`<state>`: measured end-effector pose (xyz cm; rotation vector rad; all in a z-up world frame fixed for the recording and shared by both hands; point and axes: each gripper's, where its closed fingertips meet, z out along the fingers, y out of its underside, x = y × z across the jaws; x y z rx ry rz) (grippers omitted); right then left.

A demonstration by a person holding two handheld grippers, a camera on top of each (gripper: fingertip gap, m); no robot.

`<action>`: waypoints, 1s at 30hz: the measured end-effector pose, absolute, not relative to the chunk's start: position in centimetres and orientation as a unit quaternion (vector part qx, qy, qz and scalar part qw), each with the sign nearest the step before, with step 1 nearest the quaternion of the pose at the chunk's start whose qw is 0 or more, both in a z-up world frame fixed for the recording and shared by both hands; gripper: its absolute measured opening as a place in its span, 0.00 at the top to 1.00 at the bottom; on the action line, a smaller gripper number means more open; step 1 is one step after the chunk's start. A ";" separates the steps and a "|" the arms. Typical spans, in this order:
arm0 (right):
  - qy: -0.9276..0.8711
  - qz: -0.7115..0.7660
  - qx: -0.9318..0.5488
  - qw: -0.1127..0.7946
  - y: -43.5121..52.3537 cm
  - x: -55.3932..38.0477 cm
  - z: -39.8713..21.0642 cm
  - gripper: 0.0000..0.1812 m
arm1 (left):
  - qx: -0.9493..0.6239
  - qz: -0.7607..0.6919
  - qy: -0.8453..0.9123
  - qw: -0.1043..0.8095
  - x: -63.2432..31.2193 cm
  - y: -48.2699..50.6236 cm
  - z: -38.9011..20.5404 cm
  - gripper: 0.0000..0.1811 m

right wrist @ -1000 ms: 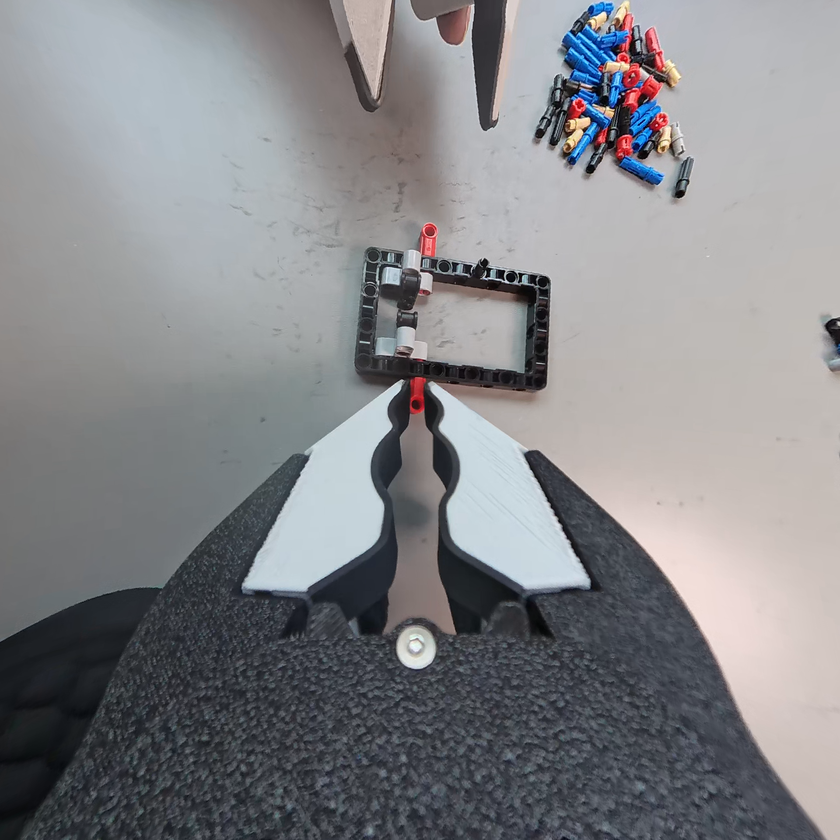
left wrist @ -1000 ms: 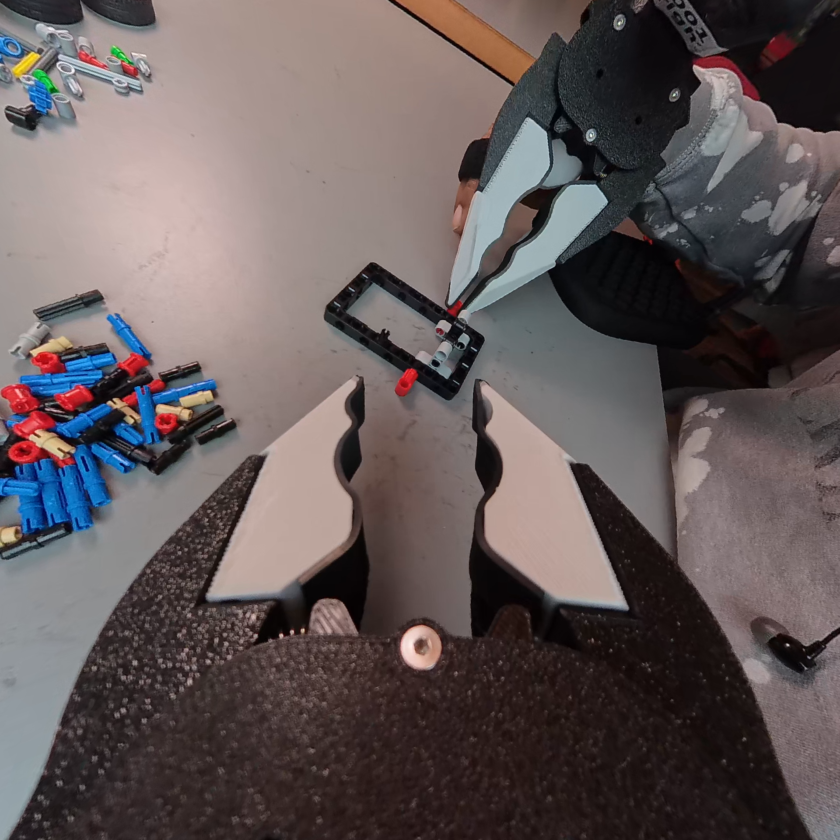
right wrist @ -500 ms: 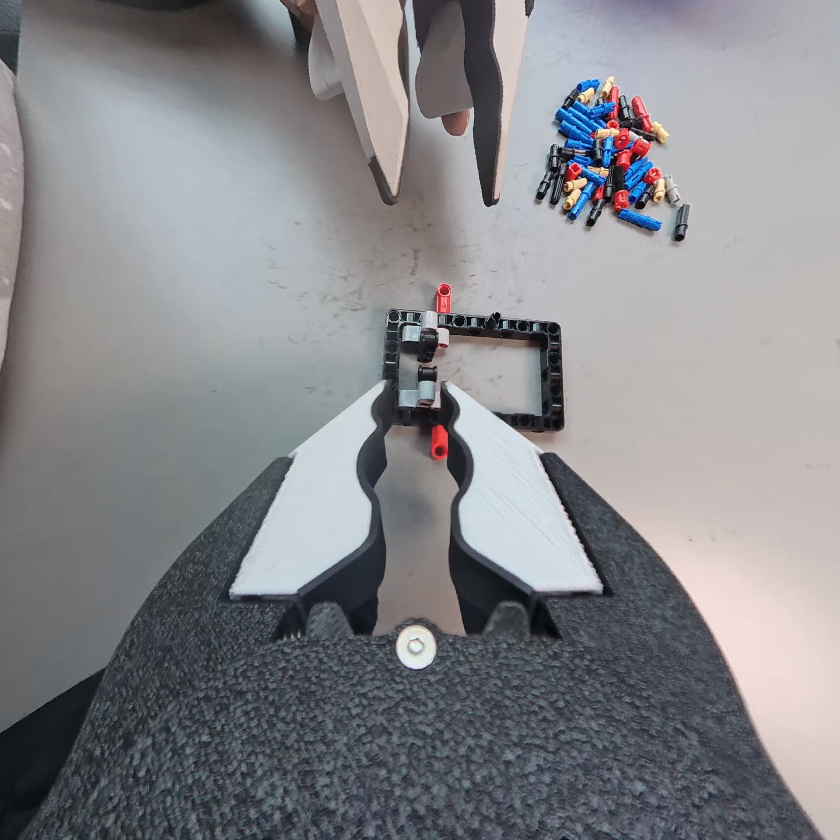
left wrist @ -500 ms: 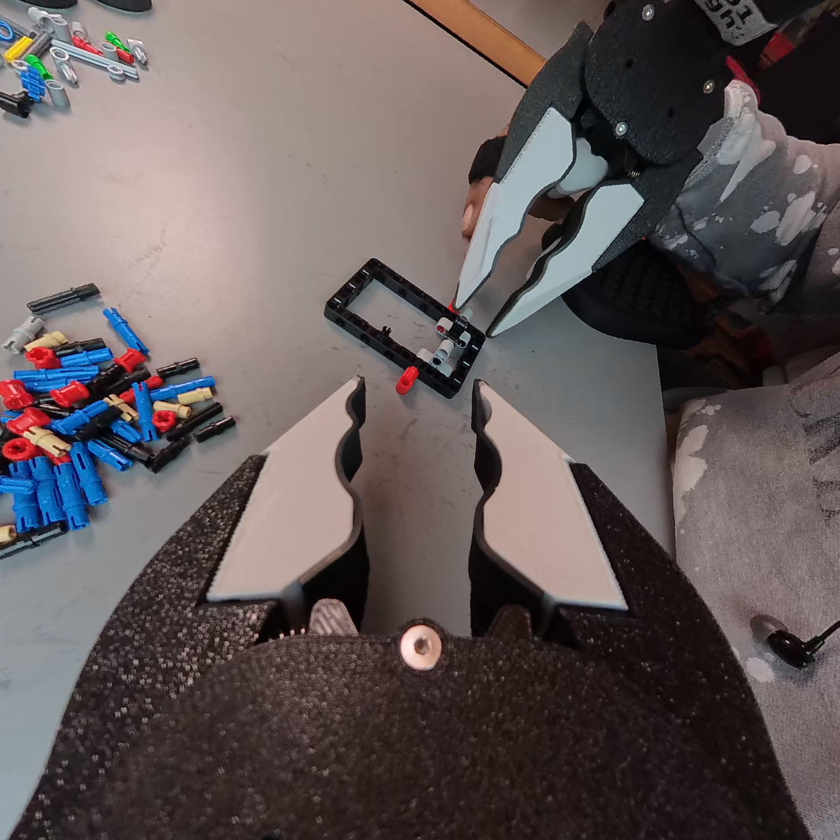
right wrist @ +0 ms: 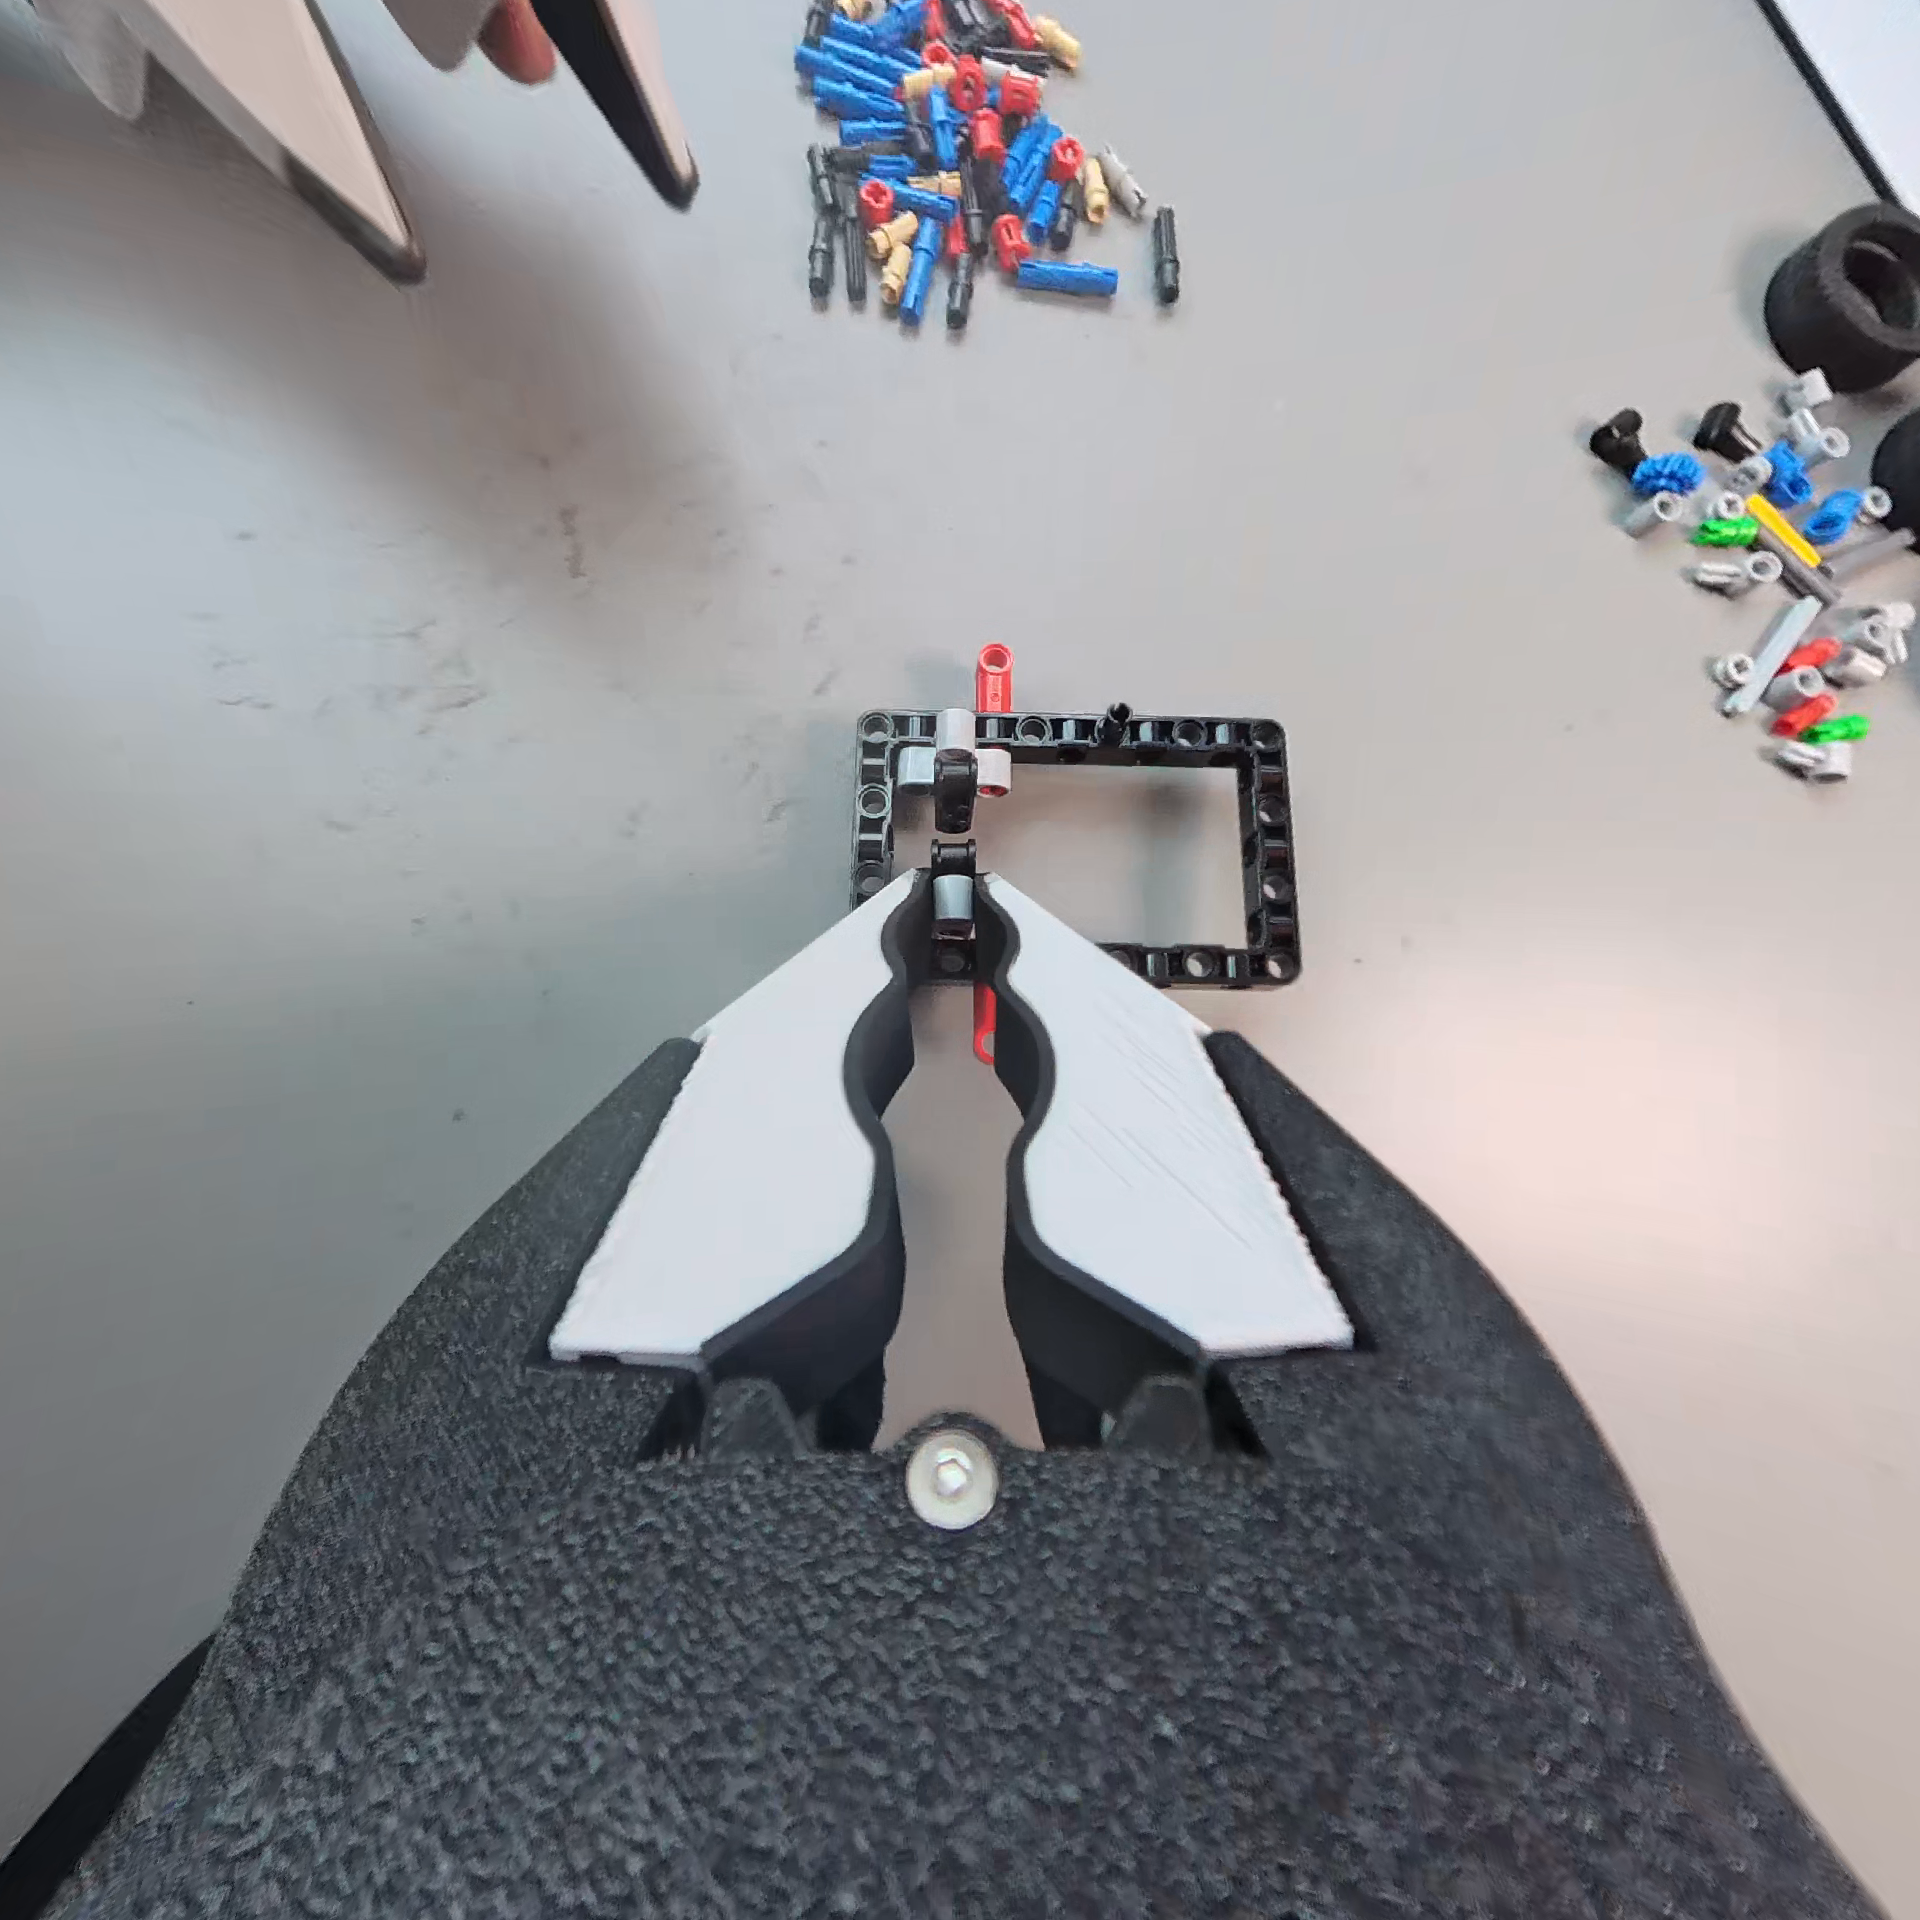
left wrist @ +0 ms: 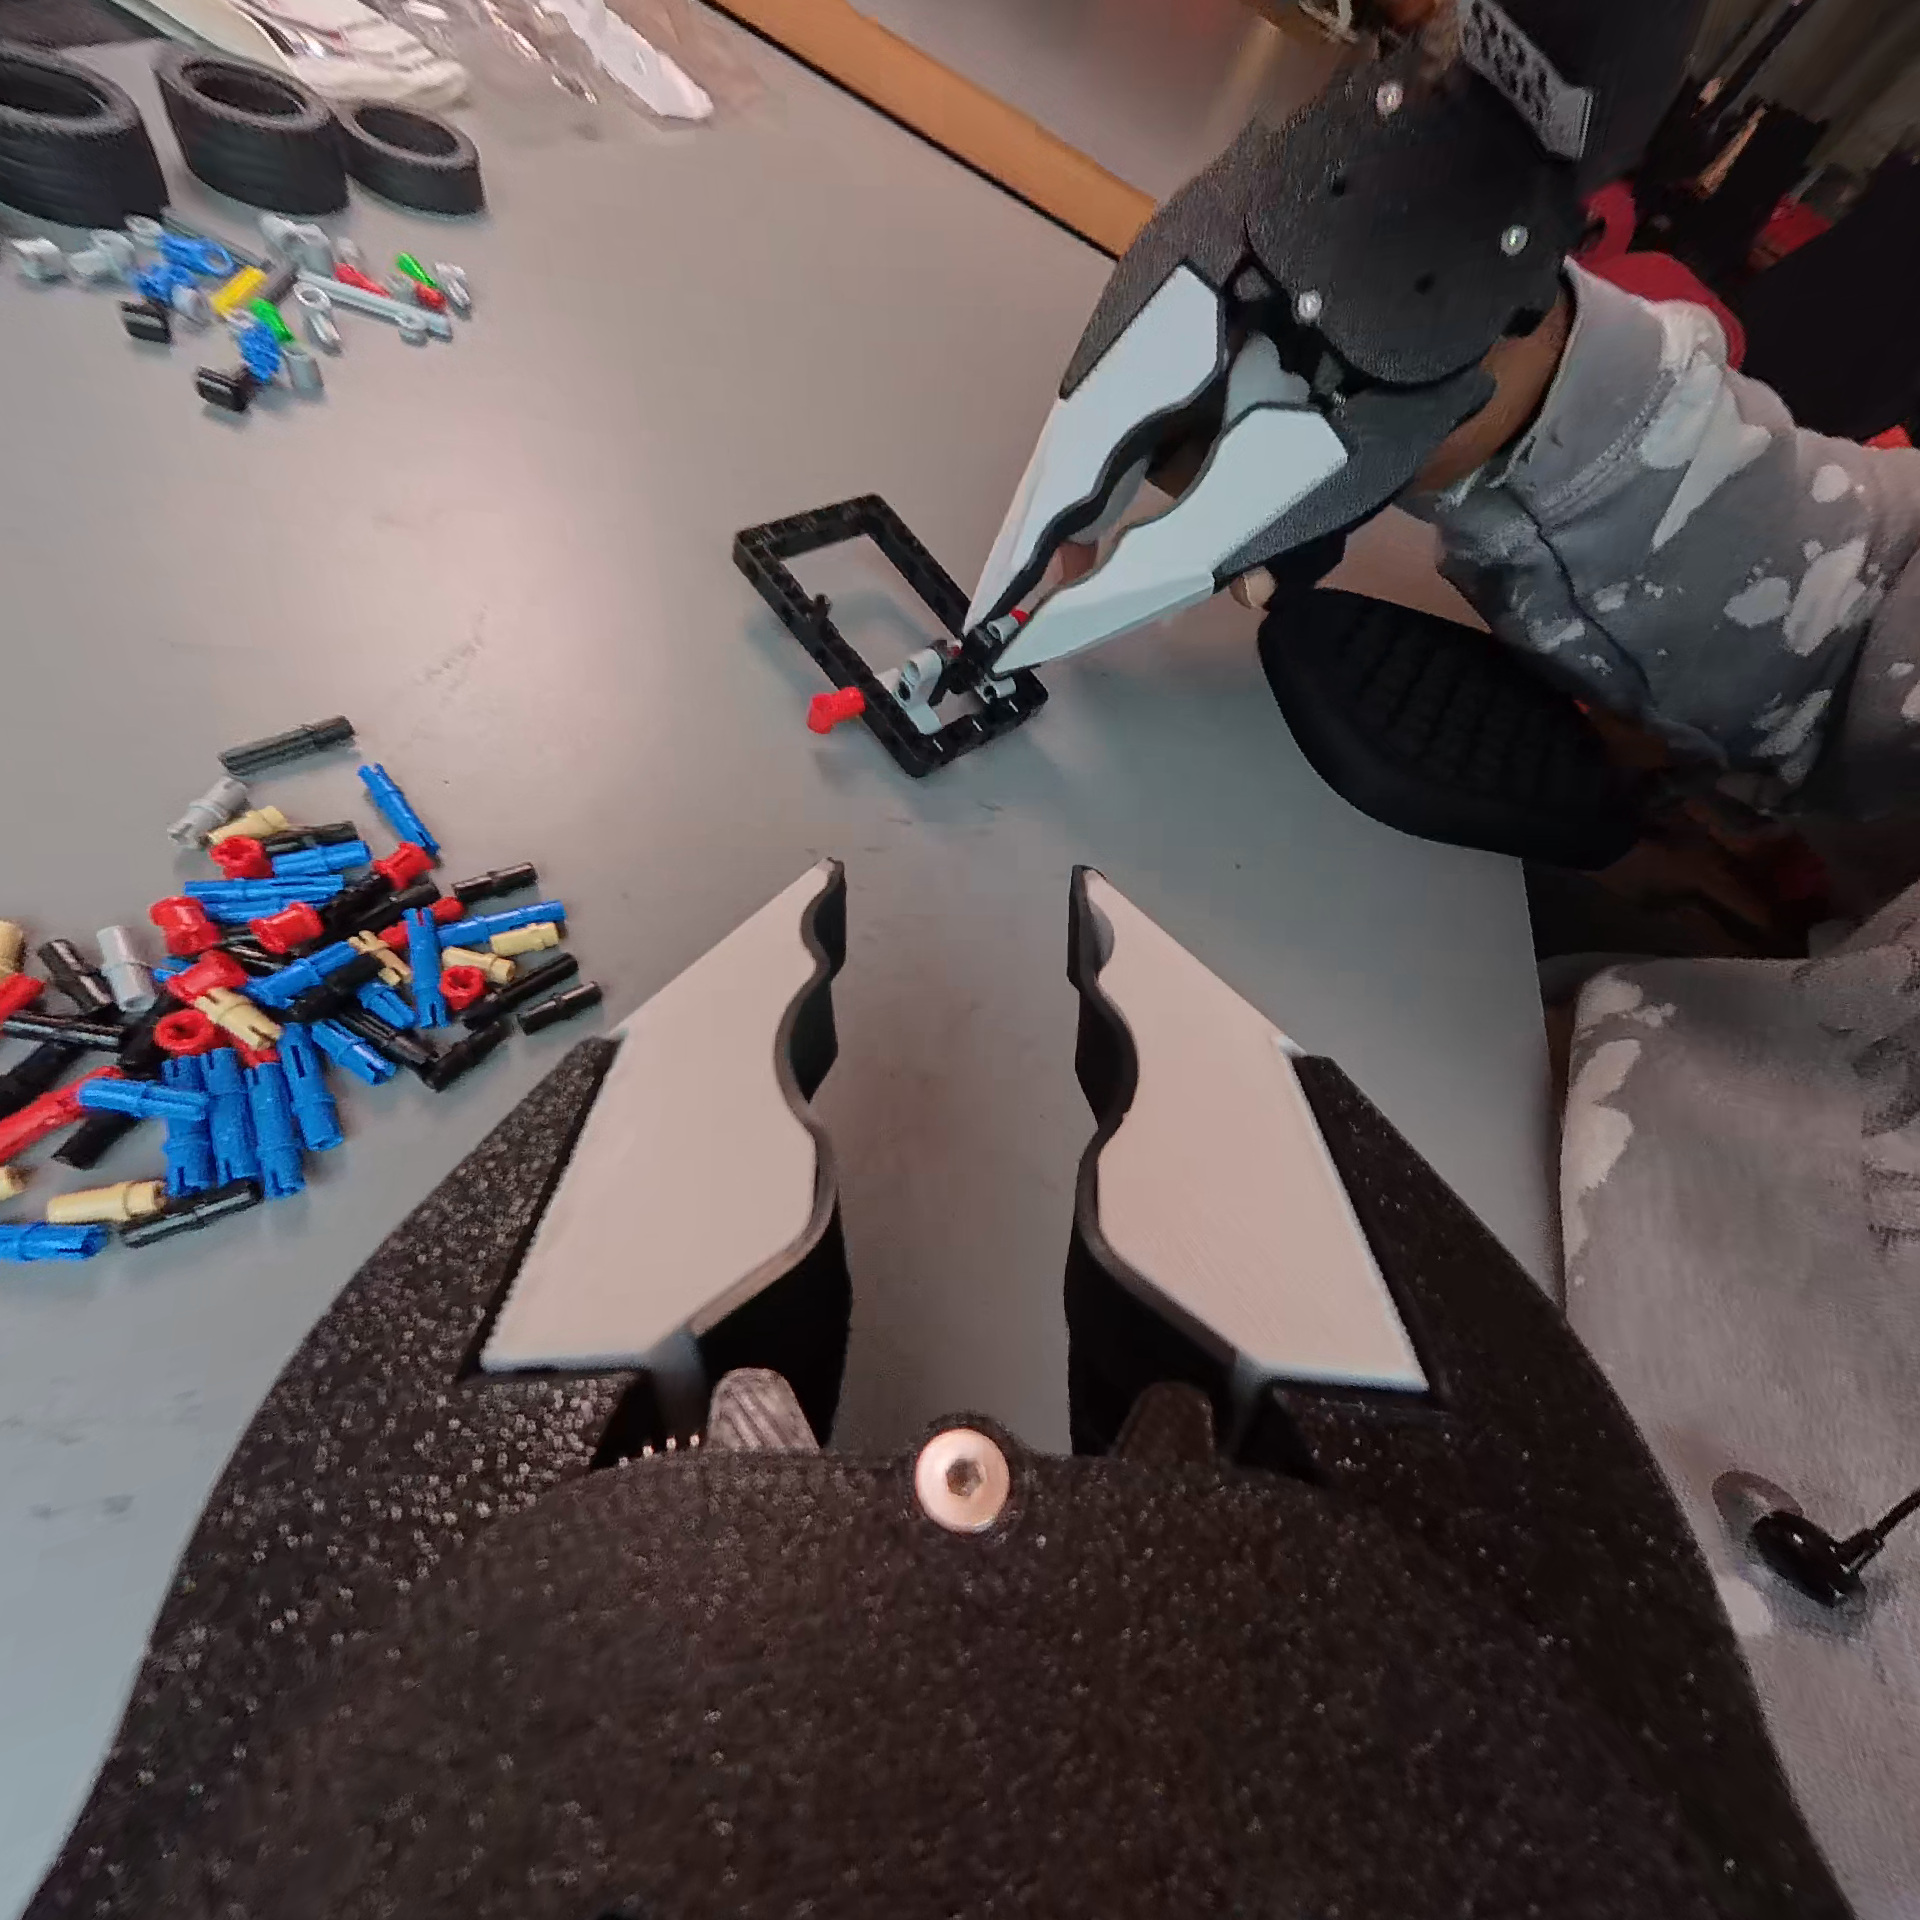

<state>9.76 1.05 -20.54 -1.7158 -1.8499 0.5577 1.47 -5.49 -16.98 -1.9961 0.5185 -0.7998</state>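
A black rectangular frame [right wrist: 1270, 831] lies flat on the grey table and also shows in the left wrist view [left wrist: 800, 582]. Two grey-and-black connectors sit inside its one short end, each on a red axle [right wrist: 994, 675] that sticks out through the frame. My right gripper [right wrist: 951, 888] is shut on the near grey connector [right wrist: 952, 902], with the near red axle [right wrist: 983, 1023] running back between its fingers. The left wrist view shows its tips [left wrist: 977, 644] down in the frame. My left gripper [left wrist: 956, 883] is open and empty, held above bare table short of the frame.
A pile of blue, red, black and tan pins [left wrist: 260, 997] lies left of my left gripper, also [right wrist: 966, 156]. Small mixed parts [right wrist: 1787, 582] and black tyres [right wrist: 1839, 301] lie further off. The table edge [left wrist: 1522, 935] and a person's sleeve are on the right. One gripper's finger ends stand about 12 cm off the other's.
My right gripper let go of the near red axle, opened, moved forward over it and closed on the grey connector inside the frame. My left gripper drew back from the frame.
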 end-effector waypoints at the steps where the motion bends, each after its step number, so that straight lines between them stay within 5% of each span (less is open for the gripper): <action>1: -0.681 0.204 -0.648 0.272 1.0 10.0 -20.7 0.96 | -0.801 -0.315 0.200 0.468 1.0 -5.2 -16.4 0.76; 9: -0.668 0.200 -0.663 0.273 0.5 9.3 -20.4 0.93 | -0.742 -0.263 0.093 0.609 -4.5 -3.9 -10.5 0.72; 16: -0.650 0.234 -0.596 0.410 3.8 3.1 -11.5 0.90 | -0.706 -0.199 0.040 0.679 -9.1 -4.2 -7.5 0.70; 30: -0.583 0.283 -0.534 0.543 10.1 -3.2 -4.6 0.89 | -0.730 -0.080 0.038 0.677 -13.5 -1.4 -6.6 0.75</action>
